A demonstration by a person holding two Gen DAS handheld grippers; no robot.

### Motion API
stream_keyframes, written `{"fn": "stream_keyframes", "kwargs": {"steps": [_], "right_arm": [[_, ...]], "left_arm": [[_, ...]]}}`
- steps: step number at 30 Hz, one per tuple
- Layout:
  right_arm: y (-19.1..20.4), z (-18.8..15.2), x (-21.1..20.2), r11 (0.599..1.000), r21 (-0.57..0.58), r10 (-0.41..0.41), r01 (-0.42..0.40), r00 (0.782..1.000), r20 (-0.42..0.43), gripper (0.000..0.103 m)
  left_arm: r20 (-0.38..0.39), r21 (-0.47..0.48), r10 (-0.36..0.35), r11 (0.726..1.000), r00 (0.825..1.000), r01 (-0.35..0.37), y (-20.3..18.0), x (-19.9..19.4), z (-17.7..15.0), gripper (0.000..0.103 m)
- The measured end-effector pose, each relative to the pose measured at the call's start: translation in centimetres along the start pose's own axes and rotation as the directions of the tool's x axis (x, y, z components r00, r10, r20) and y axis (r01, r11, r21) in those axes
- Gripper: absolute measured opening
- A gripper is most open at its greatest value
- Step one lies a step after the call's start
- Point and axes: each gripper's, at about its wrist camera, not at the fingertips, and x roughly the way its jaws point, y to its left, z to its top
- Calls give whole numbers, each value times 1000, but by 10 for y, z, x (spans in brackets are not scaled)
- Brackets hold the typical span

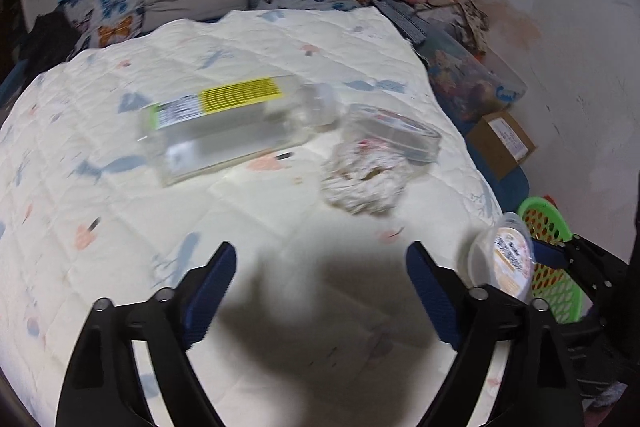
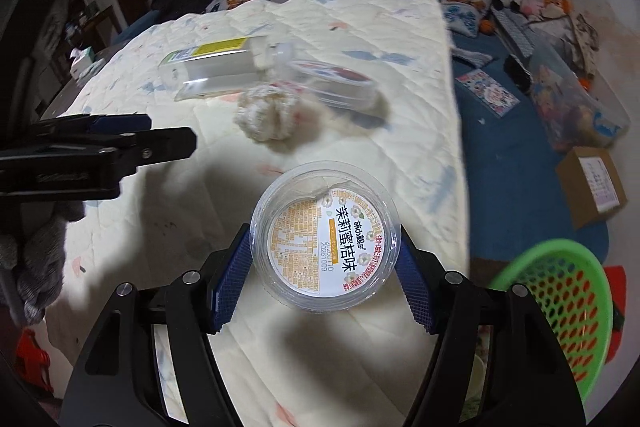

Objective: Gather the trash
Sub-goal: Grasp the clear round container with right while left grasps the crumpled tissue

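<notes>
My right gripper (image 2: 324, 259) is shut on a clear round plastic cup (image 2: 325, 241) with a printed foil lid, held above the quilt; it also shows in the left wrist view (image 1: 503, 259). My left gripper (image 1: 320, 267) is open and empty above the quilt, near side of the trash. On the quilt lie a clear plastic bottle (image 1: 236, 123) with a yellow label, a crumpled white tissue (image 1: 362, 179) and a clear flat lidded container (image 1: 394, 133). A green mesh basket (image 2: 560, 311) stands on the floor to the right of the bed.
A cream quilt (image 1: 200, 227) covers the bed. Butterfly pillows (image 1: 112, 7) sit at the head. A cardboard box (image 2: 592, 183), a clear storage bin (image 2: 576, 103) and toys lie on the blue floor mat at the right.
</notes>
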Motion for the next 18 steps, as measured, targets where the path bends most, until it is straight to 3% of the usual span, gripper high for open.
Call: {"fn": "stream_keyframes", "kwargs": {"steps": [5, 18], "right_arm": [[-22, -16, -16, 999, 46, -24, 23, 1000, 6, 68], [-61, -42, -32, 990, 129, -58, 57, 998, 1, 68]], "left_arm": [[-15, 68, 19, 998, 1000, -18, -20, 26, 13, 86], [-7, 105, 27, 994, 1000, -26, -33, 61, 35, 86]]}}
